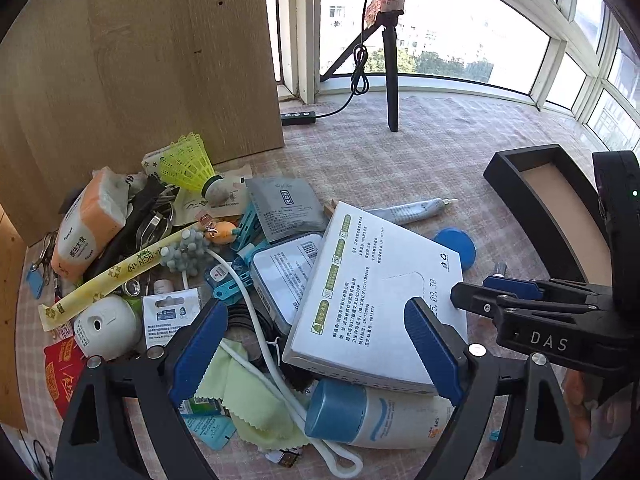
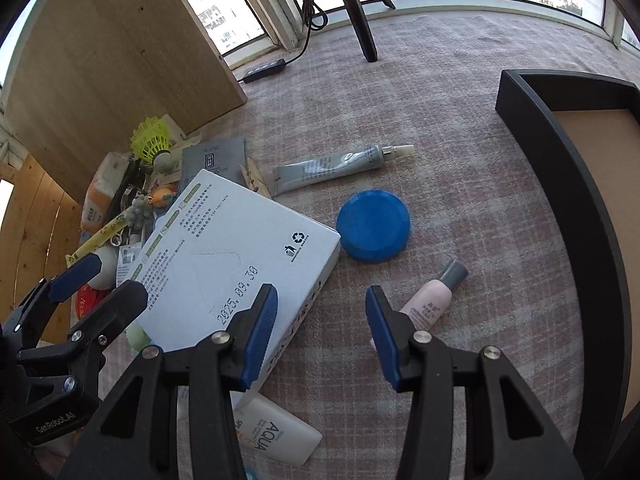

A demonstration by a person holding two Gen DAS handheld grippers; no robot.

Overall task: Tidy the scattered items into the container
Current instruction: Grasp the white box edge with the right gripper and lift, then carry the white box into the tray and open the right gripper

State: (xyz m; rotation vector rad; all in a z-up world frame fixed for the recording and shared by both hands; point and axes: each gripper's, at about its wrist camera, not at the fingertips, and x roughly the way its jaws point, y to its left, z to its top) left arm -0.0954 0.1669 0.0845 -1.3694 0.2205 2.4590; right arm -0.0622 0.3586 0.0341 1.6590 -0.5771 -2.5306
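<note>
— Where is the white box (image 2: 240,248)?
— Just left of the blue lid (image 2: 373,225), on the clutter. Light, stiff; take its thin edge.
— The tongs?
— Left tongs (image 1: 316,356) apart over it; right tongs (image 2: 322,338) apart, empty.

Each black claw (image 1: 316,344) carries ribbed blue pads (image 2: 262,336), silver screws and white lettering.

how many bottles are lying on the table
2: a pink bottle right of the white box, a white AQUA bottle partly under its near edge. The clutter may hide more.
</note>
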